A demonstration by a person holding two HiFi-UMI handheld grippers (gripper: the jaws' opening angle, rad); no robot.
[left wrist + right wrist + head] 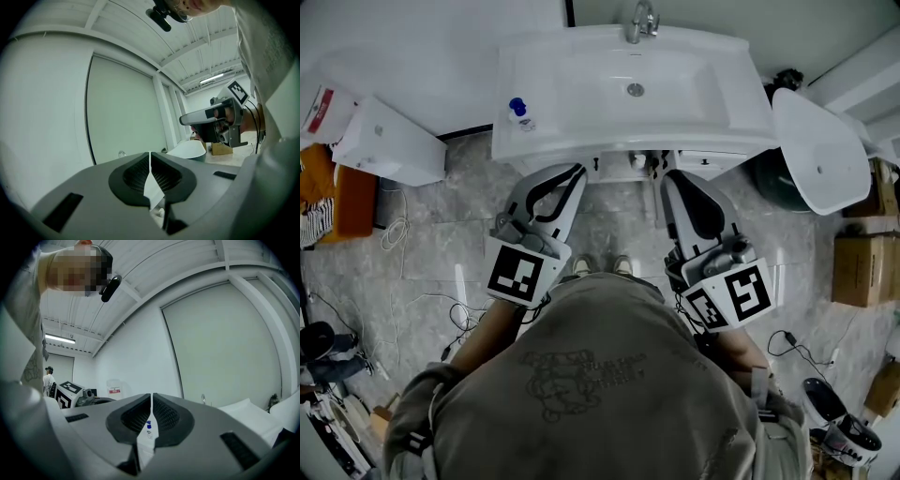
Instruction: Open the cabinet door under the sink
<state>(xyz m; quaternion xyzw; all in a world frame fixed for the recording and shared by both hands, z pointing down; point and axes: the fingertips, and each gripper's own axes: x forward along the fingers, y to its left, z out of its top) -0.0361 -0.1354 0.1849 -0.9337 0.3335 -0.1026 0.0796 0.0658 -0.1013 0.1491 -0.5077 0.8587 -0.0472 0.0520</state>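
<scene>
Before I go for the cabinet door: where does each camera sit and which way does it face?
Head view: on the person's head, looking steeply down on the sink, left gripper and right gripper; shirt shows.
Left gripper view: on that gripper, looking along its shut jaws at wall and ceiling; shirt at right.
Right gripper view: on that gripper, along shut jaws at wall and sink; shirt at left.
Shared: each gripper view catches the other gripper; head and right gripper views both show the blue-capped bottle.

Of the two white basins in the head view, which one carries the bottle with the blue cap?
The rectangular sink straight ahead, the one with the faucet: the bottle stands on its left rim. The oval basin at the right is bare.
</scene>
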